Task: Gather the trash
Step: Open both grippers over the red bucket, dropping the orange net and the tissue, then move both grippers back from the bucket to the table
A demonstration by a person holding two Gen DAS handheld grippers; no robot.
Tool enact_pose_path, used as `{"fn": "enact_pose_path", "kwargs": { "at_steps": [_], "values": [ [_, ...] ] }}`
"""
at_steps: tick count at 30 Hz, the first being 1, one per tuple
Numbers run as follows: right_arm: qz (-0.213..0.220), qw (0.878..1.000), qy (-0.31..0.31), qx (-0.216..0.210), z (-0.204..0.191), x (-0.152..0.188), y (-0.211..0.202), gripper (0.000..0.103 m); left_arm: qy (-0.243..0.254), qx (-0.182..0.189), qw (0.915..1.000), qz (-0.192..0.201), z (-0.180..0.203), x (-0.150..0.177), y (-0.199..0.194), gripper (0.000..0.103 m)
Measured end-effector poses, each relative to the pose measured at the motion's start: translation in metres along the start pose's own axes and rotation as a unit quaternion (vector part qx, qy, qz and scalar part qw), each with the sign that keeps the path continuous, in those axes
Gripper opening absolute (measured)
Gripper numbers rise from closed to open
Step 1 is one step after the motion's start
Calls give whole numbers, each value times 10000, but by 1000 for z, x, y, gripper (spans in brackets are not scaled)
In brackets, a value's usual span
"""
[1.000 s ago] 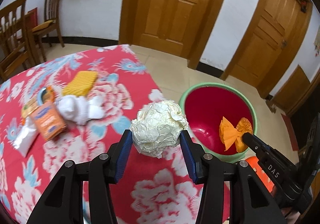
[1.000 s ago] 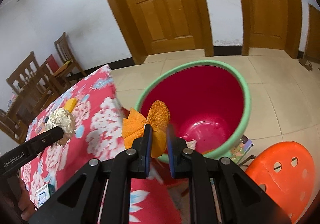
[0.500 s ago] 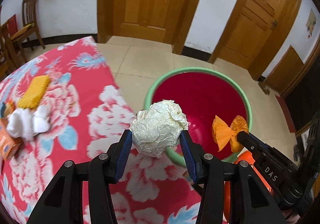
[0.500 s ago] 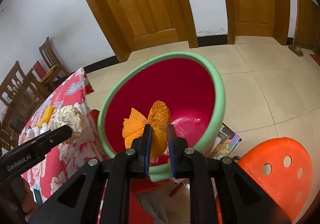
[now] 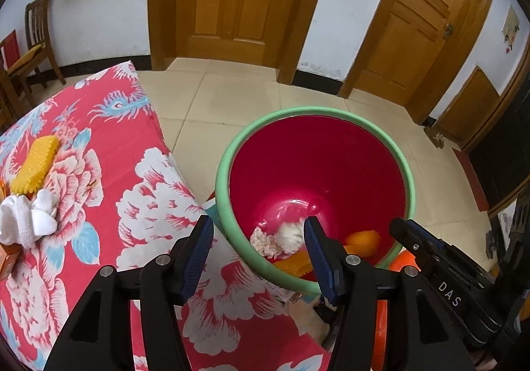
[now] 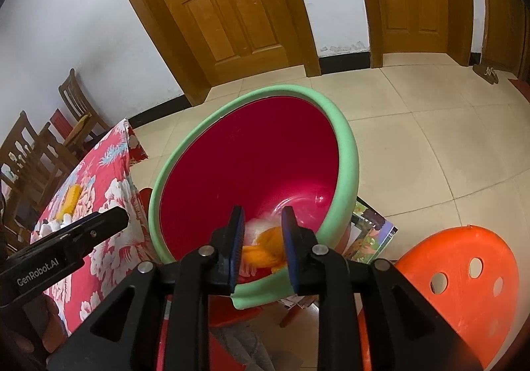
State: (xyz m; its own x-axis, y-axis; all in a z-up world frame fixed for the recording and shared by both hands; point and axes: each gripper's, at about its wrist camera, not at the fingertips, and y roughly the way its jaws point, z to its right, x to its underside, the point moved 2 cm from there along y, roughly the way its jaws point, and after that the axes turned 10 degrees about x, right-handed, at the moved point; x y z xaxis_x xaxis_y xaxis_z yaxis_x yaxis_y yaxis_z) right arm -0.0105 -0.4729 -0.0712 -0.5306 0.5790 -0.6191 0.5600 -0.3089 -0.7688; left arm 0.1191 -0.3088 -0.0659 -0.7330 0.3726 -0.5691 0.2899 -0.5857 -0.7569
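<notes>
Both loads dropped: your left gripper and right gripper jaws just opened, empty. Crumpled white paper ball and orange wrapper lie in the green-rimmed red bin. Risk: swinging back, you clip the rim and tip it.

The surface wears a red flowered cloth. On it a yellow ridged piece lies just beyond a white wad. An orange box touches the wad's near side.

The round red plastic bin with a green rim looked glossy inside. The red floral cotton-like tablecloth was matt, the panelled brown wooden doors smooth and semi-glossy, the orange plastic stool smooth, and the beige floor tiles faintly shiny.
</notes>
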Motion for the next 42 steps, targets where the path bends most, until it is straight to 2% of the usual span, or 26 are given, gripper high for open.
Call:
{"fn": "enact_pose_path", "kwargs": {
  "at_steps": [8,12,18,30,42],
  "values": [
    [77,10000,19,-40,-2,1,-9,29,-84,-29,9999,98,-6,1,-11,58],
    [118,9999,16,-114,-7,2,-16,40,-169,-64,9997,172,-11,3,-20,58],
    [148,9995,-62,-256,-20,5,-24,49,-359,-179,9985,360,-25,7,-42,58],
    [147,9979,-300,-551,-55,18,-40,55,-661,-459,9948,618,-55,22,-84,58],
    [106,9940,-681,-846,-92,39,-58,56,-1062,-772,9879,825,-92,54,-131,58]
  ]
}}
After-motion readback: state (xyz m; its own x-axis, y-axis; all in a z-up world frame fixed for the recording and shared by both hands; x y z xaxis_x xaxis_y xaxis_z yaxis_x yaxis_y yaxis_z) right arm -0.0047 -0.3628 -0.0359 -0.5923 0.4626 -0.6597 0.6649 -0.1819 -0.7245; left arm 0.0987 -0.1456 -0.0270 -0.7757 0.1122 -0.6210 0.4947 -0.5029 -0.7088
